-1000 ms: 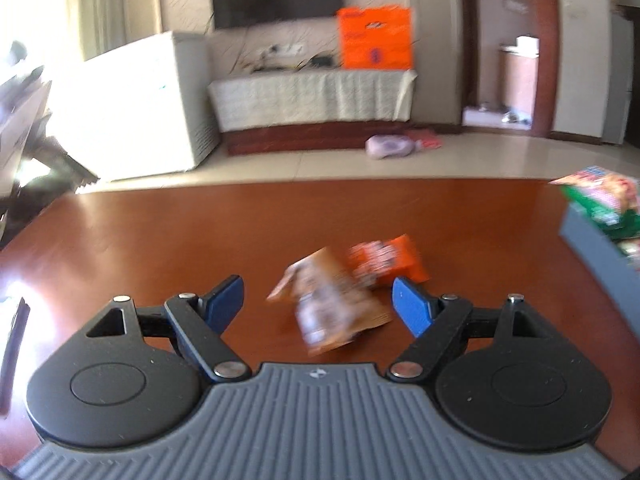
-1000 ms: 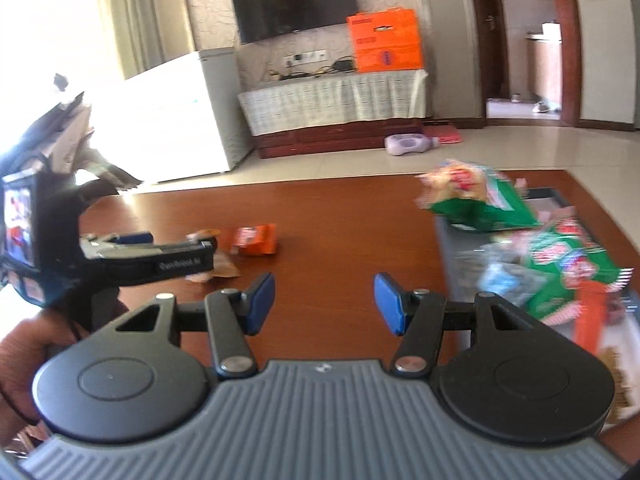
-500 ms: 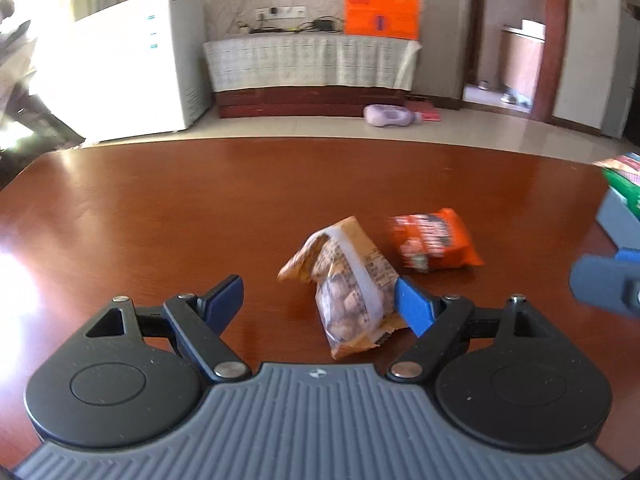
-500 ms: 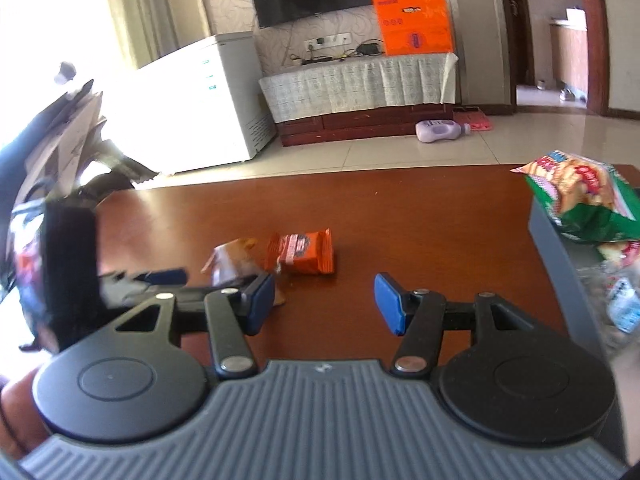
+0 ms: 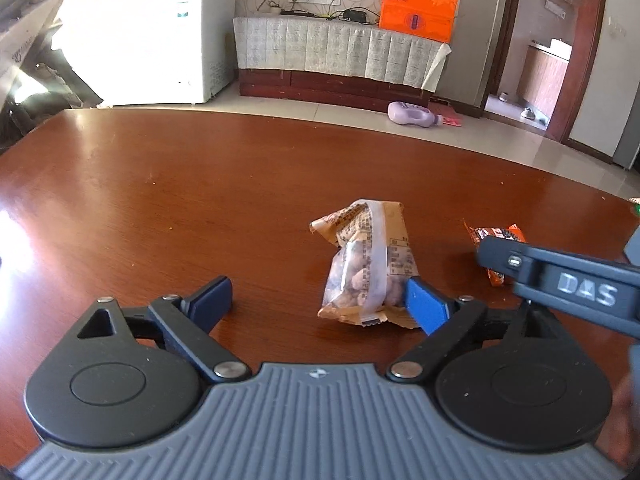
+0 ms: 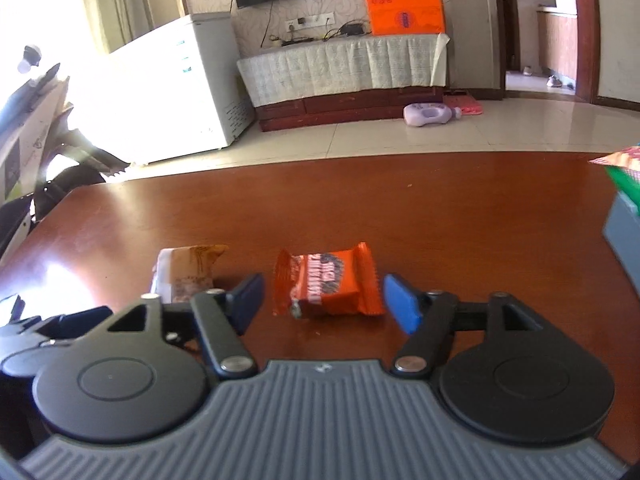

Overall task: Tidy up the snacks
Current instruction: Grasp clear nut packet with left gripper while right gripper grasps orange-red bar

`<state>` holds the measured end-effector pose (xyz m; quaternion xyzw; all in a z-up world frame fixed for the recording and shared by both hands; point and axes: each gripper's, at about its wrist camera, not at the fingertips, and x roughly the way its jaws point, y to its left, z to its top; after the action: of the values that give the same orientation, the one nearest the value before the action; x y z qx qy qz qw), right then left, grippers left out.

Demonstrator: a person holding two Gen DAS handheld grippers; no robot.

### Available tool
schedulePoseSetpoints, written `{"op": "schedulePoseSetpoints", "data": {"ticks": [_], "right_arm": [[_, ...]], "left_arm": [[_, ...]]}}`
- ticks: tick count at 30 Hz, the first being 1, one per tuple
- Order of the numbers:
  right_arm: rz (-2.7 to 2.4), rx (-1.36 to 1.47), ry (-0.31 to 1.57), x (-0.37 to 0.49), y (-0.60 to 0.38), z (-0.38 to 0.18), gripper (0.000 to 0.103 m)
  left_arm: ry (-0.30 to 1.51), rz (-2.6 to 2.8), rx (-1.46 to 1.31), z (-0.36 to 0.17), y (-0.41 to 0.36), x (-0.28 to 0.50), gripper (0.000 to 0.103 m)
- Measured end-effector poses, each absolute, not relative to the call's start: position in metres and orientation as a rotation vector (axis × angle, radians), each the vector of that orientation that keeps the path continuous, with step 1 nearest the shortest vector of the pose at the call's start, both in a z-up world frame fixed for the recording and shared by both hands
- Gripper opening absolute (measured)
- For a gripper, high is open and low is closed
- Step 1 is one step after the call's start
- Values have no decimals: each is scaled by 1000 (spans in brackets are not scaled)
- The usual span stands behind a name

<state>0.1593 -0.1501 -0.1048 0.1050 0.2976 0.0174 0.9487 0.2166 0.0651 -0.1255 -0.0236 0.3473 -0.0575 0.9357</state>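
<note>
Both grippers wide open, empty: right gripper (image 6: 322,300) jaws straddle orange snack pack (image 6: 326,280) mid-frame on table (image 6: 440,208); left gripper (image 5: 320,300) w/ nut bag (image 5: 366,276) off-centre, touching right pad—recentre before closing.

We've got two wrist fisheyes, both low over the table (image 5: 160,184), both facing the far wall w/ the orange box (image 5: 418,6) at top of frame. Left cam sits close behind the left gripper (image 5: 320,304), tan snack bag (image 5: 368,272) lower centre-right. Right cam sits close behind the right gripper (image 6: 322,300), orange packet (image 6: 326,280) dead centre. Shared: both snacks, the tabletop, the box, the purple bottle (image 6: 430,114) on the floor. Each cam also catches the other gripper at frame edge.
</note>
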Motion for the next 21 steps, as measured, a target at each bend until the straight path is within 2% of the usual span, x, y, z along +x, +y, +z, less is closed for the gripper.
{"op": "schedulePoseSetpoints", "data": {"ticks": [5,7,11,16,17,20,21], "right_arm": [[4,203,643,174,-147,-114,71],[18,158,637,172,-148,-114,63],[46,123,649,169,-153,-113,44],[72,112,675,162,-163,-108,42],[77,123,678,160,-165,-107,42],[77,195,689,158,-184,-107,41],[69,192,691,156,-189,-107,41]], "left_arm": [[703,-133,-18,-128,63,225,97],[715,-157,-6,-131,60,229,96],[685,-270,33,-131,43,228,74],[682,-372,46,-132,29,222,62],[677,-362,77,-133,28,220,52],[682,-389,51,-134,37,220,53],[682,-377,46,-134,41,223,58]]}}
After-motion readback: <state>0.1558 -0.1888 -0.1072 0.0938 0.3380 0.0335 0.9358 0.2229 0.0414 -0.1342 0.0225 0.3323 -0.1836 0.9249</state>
